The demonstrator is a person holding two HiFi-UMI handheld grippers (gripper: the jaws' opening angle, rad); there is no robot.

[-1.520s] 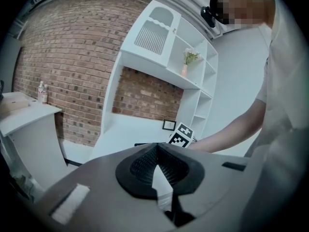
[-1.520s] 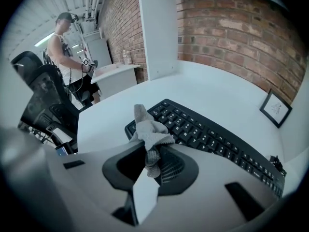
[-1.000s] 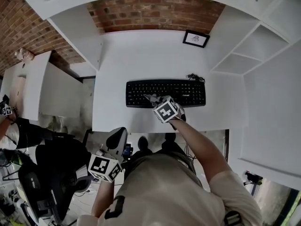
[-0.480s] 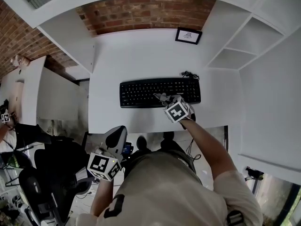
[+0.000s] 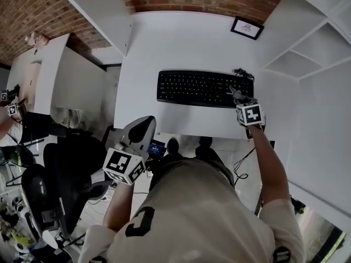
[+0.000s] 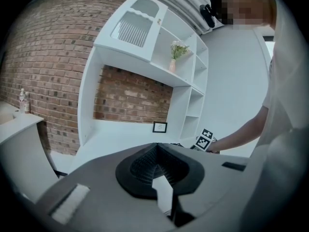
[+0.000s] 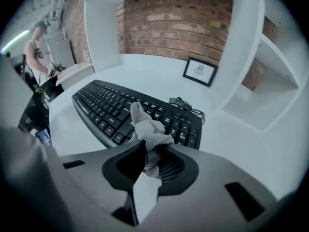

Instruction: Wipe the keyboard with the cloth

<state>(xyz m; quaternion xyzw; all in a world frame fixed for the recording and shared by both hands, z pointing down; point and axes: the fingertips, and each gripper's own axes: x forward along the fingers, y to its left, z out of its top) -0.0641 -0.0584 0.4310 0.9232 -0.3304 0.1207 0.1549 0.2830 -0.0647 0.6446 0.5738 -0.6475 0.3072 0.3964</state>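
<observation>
Pinching a crumpled cloth (image 7: pixel 147 128), the right gripper (image 7: pixel 147 152) works at the keyboard's (image 5: pixel 197 87) right end.
Its jaws are clamped on the pale cloth, which lies over the keys at that end. The black keyboard sits parallel to the desk's (image 5: pixel 164 43) front edge. A second ago the cloth was mid-keyboard, so this rightward sweep looks nearly finished. The left gripper (image 6: pixel 159 178), jaws pressed together and empty, hangs off the desk's front edge.

No legible text; keyboard (image 5: pixel 200 88) key legends, framed print (image 5: pixel 247 27) perhaps lettered, too small.
</observation>
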